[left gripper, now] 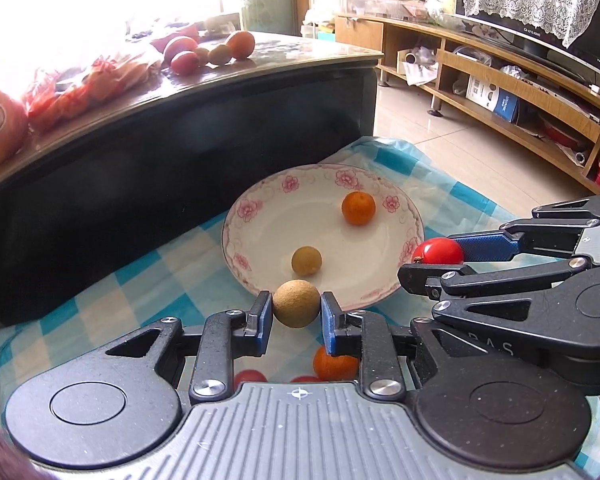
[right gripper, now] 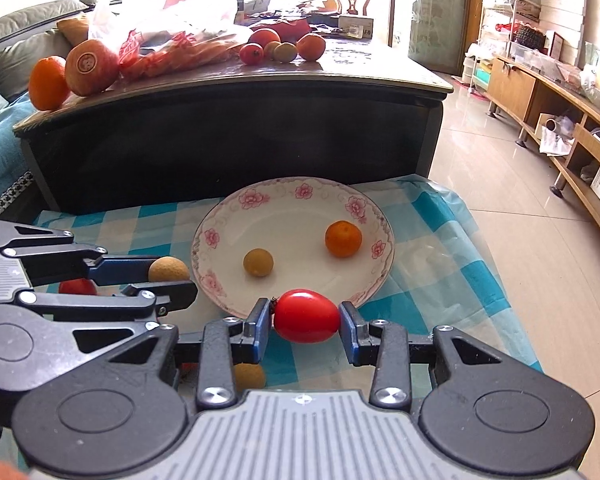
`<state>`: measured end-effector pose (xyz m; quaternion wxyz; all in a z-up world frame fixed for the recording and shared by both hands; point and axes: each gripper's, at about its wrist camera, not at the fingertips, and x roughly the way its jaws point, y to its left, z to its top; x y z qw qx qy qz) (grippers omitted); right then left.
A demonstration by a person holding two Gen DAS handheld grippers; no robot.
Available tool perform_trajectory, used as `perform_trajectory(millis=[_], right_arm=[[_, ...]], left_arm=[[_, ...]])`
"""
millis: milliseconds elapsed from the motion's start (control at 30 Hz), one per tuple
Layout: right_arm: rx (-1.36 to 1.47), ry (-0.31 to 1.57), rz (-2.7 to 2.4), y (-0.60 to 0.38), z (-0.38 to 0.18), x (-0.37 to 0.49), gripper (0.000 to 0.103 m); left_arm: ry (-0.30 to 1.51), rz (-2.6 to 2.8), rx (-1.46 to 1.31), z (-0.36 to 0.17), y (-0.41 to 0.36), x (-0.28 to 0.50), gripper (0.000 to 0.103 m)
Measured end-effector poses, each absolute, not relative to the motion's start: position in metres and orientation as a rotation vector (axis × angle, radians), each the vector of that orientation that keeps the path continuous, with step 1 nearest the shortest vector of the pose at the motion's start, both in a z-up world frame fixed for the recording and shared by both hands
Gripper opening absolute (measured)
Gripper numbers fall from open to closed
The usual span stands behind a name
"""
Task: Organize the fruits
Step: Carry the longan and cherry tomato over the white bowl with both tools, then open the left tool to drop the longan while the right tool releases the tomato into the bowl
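Note:
A white plate with pink flowers [left gripper: 256, 216] [right gripper: 300, 196] lies on the blue-checked cloth. On it rest a small orange [left gripper: 358, 208] [right gripper: 343, 239] and a tan longan [left gripper: 307, 261] [right gripper: 258, 263]. My left gripper [left gripper: 296, 312] [right gripper: 168, 276] is shut on a second tan longan [left gripper: 296, 303] [right gripper: 169, 269] at the plate's near rim. My right gripper [right gripper: 306, 318] [left gripper: 440, 258] is shut on a red cherry tomato [right gripper: 306, 316] [left gripper: 438, 251] at the plate's right near rim. Beneath the grippers lie another orange [left gripper: 334, 364], red tomatoes [left gripper: 250, 378] [right gripper: 77, 287] and a longan [right gripper: 251, 376].
A dark coffee table [right gripper: 236, 136] [left gripper: 172, 128] stands right behind the plate, carrying oranges, an apple, tomatoes and red plastic bags. A wooden TV stand [left gripper: 500, 80] runs along the right wall. Tiled floor [right gripper: 520, 220] lies to the right of the cloth's edge.

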<state>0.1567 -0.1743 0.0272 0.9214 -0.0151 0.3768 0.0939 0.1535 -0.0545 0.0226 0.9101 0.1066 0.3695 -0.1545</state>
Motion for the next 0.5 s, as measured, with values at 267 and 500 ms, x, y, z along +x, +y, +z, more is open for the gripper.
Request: perform_trajectory(millis=[267,500], right_arm=[[-0.033,0.766,0.177,-0.182,0.024,0.176,0.040],[-0.036,0.768,0.160,-0.190,0.016,0.197,0.040]], left_arm=[[0.747,-0.320,0.231,0.019,-0.062,0.173,0.031],[0.737,-0.331,0.248,0.011,-0.071,0.192,0.031]])
